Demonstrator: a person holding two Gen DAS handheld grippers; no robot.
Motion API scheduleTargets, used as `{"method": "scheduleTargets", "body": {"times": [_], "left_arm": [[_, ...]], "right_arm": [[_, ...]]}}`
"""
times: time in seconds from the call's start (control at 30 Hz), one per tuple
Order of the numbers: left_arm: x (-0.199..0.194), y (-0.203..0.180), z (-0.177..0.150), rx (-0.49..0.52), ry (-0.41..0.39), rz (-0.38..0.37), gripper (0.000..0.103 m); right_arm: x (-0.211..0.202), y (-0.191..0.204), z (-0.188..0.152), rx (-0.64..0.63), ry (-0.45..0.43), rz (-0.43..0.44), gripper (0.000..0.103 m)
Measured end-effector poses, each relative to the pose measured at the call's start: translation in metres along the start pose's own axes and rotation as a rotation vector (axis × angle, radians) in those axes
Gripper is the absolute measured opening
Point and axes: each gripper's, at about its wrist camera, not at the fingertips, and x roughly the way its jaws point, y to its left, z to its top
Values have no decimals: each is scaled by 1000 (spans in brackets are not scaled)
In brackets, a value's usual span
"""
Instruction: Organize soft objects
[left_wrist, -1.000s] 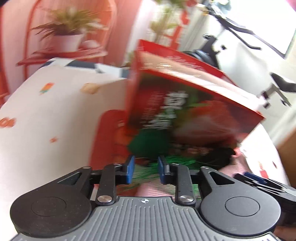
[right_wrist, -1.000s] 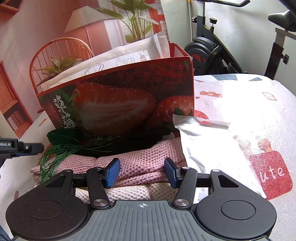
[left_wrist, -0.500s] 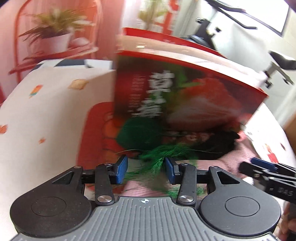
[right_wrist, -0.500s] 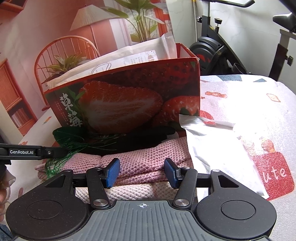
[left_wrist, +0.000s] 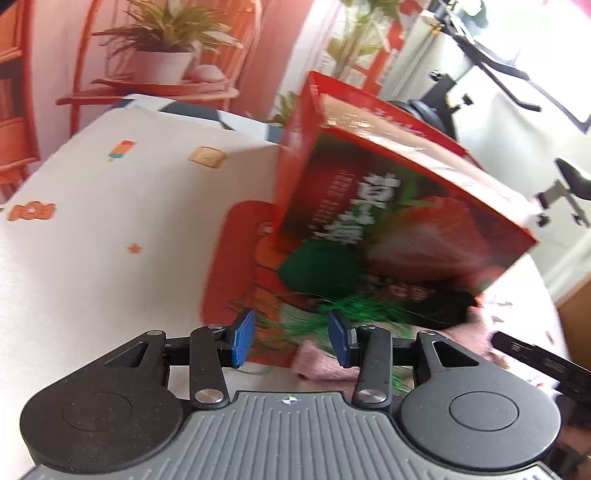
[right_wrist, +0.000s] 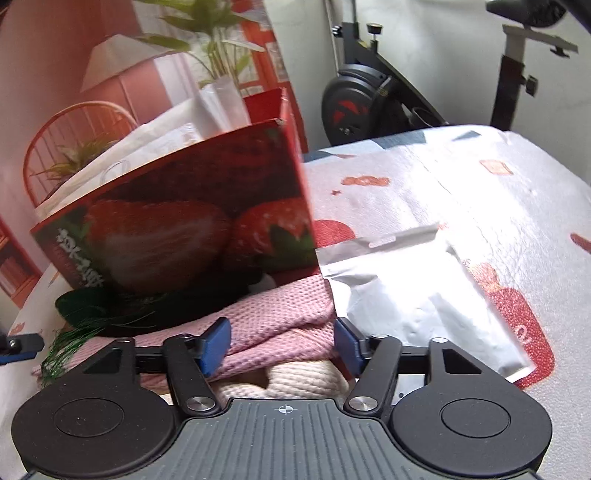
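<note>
A pile of soft things lies against the front of a red strawberry box (right_wrist: 177, 236): a pink knit cloth (right_wrist: 280, 317) on a cream knit cloth (right_wrist: 306, 380), with a dark green piece and its green tassel (right_wrist: 70, 343) on the left. My right gripper (right_wrist: 280, 347) hovers over the pink cloth, its jaws opening, the cloth's fold between the pads but not pinched. My left gripper (left_wrist: 291, 341) is open, green tassel strands (left_wrist: 332, 314) and a corner of pink cloth (left_wrist: 321, 365) showing between its pads. A black soft thing (left_wrist: 443, 310) lies under the box's edge.
A silver foil pouch (right_wrist: 417, 295) lies right of the pile on the patterned tablecloth (right_wrist: 498, 206). White bags (right_wrist: 166, 136) stick up out of the box. An exercise bike (right_wrist: 362, 103) stands beyond the table. The right gripper's finger (left_wrist: 535, 362) shows at the left view's right edge.
Both grippers' jaws have widened. The right gripper has come closer to the pink cloth and rolled a little. The left view swung to and fro across the box and tassel.
</note>
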Motion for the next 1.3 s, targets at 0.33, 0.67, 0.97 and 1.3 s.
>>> {"method": "scheduleTargets", "body": {"times": [0.33, 0.67, 0.97, 1.3], "left_arm": [[12, -12, -17, -20, 82, -69, 51], [18, -4, -21, -96, 94, -100, 56], [14, -6, -21, -83, 72, -115, 54], [11, -12, -22, -54, 50, -154, 36]], "right_arm": [[17, -8, 3, 52, 36, 41, 63], [3, 13, 5, -42, 8, 47, 27], [-26, 46, 6, -243, -73, 38, 22], [-32, 42, 4, -275, -90, -18, 24]]}}
